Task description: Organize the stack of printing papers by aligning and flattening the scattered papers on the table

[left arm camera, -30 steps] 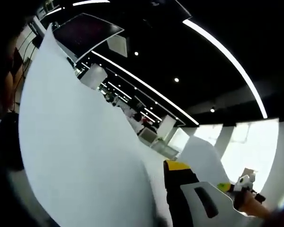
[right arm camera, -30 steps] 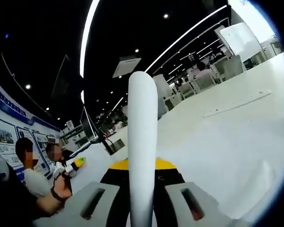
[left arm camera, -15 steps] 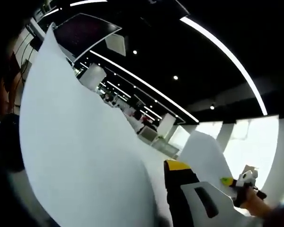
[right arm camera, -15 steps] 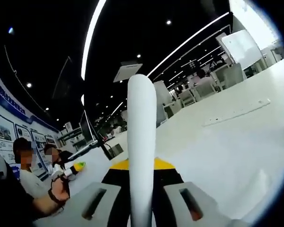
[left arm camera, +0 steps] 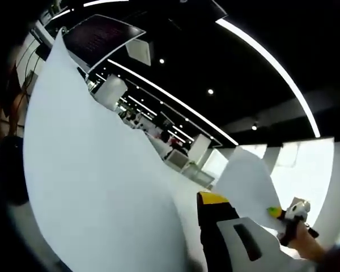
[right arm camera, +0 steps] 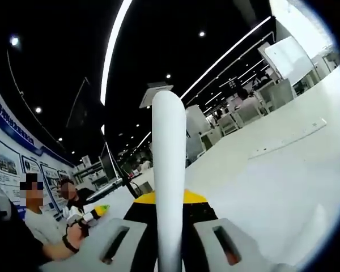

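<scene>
The white paper stack (right arm camera: 169,170) stands edge-on as a tall rounded column between the jaws of my right gripper (right arm camera: 170,241), which is shut on it. In the left gripper view a broad curved sheet of the same white paper (left arm camera: 96,170) rises close to the lens and hides the left jaw of my left gripper (left arm camera: 187,249). The right jaw shows beside the yellow and black body, a small gap from the sheet's edge, so its grip cannot be read. Both views look up towards a dark ceiling.
A white table (right arm camera: 272,187) spreads to the right, with a long flat strip (right arm camera: 289,139) lying on it. A person's hand (left arm camera: 297,232) holds a green-tipped tool beside another white sheet (left arm camera: 246,181). Seated people (right arm camera: 45,226) are at lower left; chairs (right arm camera: 260,99) stand behind.
Both views have tilted slightly. The far white sheet in the left gripper view stands a little larger and nearer the hand with the green-tipped tool. The held paper keeps its place.
</scene>
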`<action>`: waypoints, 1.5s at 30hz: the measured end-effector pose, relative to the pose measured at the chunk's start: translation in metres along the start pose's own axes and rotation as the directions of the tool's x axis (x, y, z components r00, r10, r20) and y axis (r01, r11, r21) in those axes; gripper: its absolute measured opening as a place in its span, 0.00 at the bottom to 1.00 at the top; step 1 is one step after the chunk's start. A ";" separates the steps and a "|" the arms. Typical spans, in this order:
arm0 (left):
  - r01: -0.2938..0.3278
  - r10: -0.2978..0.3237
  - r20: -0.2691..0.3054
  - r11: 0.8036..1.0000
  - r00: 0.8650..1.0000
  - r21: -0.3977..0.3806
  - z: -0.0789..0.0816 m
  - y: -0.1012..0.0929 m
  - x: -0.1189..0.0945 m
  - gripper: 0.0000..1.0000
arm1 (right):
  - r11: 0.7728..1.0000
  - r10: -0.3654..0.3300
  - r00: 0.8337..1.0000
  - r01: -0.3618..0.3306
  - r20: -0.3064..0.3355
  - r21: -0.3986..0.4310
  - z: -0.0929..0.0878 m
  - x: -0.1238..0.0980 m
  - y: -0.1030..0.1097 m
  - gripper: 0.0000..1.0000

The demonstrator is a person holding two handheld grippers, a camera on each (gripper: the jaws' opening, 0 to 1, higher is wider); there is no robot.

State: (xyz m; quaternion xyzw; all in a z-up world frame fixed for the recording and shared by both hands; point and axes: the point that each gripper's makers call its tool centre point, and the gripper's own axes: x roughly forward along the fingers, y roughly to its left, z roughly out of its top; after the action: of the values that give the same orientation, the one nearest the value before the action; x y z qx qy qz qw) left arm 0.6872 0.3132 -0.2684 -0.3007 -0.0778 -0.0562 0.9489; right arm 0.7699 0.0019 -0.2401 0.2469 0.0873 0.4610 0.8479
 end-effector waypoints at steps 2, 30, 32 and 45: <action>0.000 0.000 0.001 1.000 1.000 0.000 0.000 0.000 0.000 0.23 | 1.000 -0.001 1.000 0.001 0.002 -0.002 0.001 0.000 0.001 0.04; -0.003 0.004 -0.023 1.000 1.000 0.016 -0.004 0.000 0.002 0.25 | 0.995 0.051 0.999 -0.050 -0.009 0.083 -0.003 0.000 0.011 0.01; -0.002 0.003 -0.028 1.000 1.000 0.017 -0.005 0.000 0.003 0.25 | 0.994 0.058 0.998 -0.056 -0.011 0.089 -0.003 0.001 0.013 0.01; 0.012 -0.009 -0.059 0.999 0.998 0.053 -0.012 -0.006 0.004 0.31 | 0.995 0.059 0.998 -0.057 -0.022 0.087 -0.006 0.002 0.016 0.01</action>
State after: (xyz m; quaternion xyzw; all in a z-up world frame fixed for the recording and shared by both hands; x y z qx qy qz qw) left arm 0.6916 0.3015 -0.2742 -0.2732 -0.0531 -0.0678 0.9581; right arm 0.7568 0.0125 -0.2374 0.2802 0.1102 0.4841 0.8216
